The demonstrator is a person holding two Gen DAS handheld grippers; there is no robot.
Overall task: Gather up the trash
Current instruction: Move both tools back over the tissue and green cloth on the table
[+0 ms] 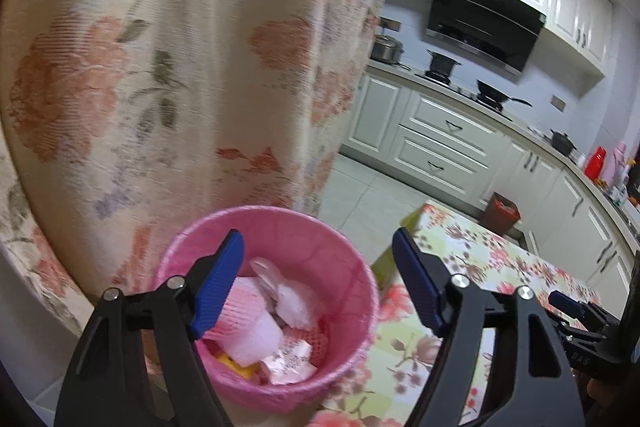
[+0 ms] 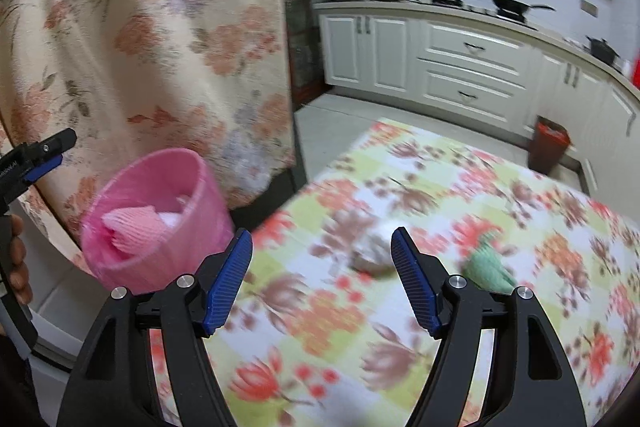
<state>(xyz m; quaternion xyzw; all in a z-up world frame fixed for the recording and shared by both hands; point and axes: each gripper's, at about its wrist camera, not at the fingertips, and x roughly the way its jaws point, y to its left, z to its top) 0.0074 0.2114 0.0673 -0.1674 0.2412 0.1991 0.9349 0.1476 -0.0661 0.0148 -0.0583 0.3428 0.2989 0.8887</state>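
A pink waste bin stands by the table's left corner and holds pink foam net, white plastic and wrappers. My left gripper is open and empty, right above the bin's mouth. The bin also shows in the right wrist view. My right gripper is open and empty above the floral tablecloth. A blurred whitish crumpled piece lies between its fingers, and a green piece lies just to the right.
A floral curtain hangs close behind the bin. White kitchen cabinets with pots on the counter run along the far wall. A dark red floor bin stands by the cabinets.
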